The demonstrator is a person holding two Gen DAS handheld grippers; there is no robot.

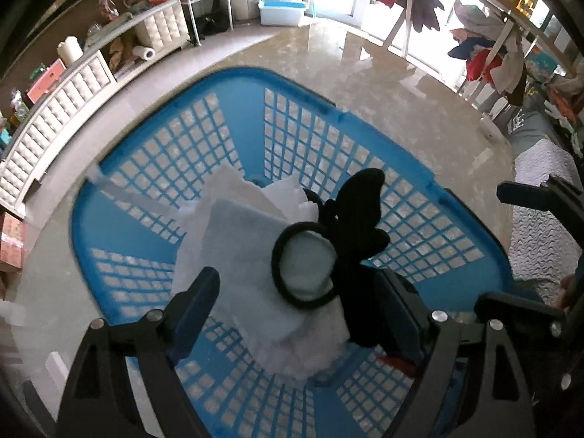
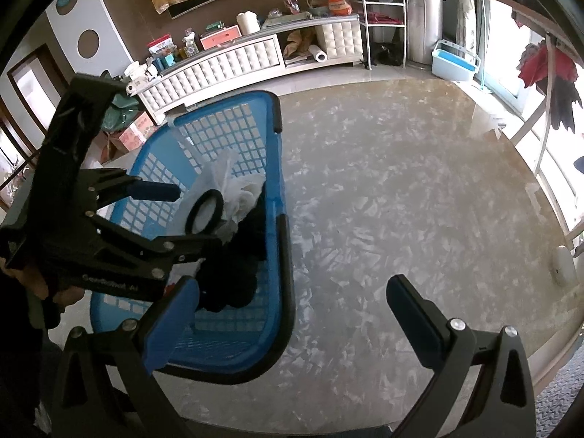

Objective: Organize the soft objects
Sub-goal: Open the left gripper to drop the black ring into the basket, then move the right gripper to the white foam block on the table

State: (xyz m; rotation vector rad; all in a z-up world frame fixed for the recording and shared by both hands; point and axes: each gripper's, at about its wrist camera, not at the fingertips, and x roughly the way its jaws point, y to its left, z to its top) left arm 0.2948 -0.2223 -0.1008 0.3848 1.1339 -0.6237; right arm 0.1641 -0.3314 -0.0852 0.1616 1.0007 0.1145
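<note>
A blue lattice laundry basket (image 1: 153, 168) (image 2: 226, 127) stands on the glossy floor. Inside it lie folded white cloths (image 1: 233, 241) (image 2: 241, 189). A black soft item (image 1: 361, 211) (image 2: 237, 273) rests on top of them, and its round black ring (image 1: 304, 266) (image 2: 204, 211) frames a pale patch. My left gripper (image 1: 297, 306) (image 2: 179, 219) hangs open just above this pile. Its pads stand on either side of the pile and hold nothing, though the black item lies close to the right-hand pad. My right gripper (image 2: 292, 314) (image 1: 518, 248) is open and empty beside the basket's right rim.
A white tufted low cabinet (image 2: 233, 65) with clutter runs along the far wall. A light blue tub (image 1: 281, 9) (image 2: 454, 60) sits by the window. A drying rack with clothes (image 1: 485, 58) stands at the right, above pale bedding (image 1: 540, 189). Cardboard boxes (image 2: 137, 131) sit behind the basket.
</note>
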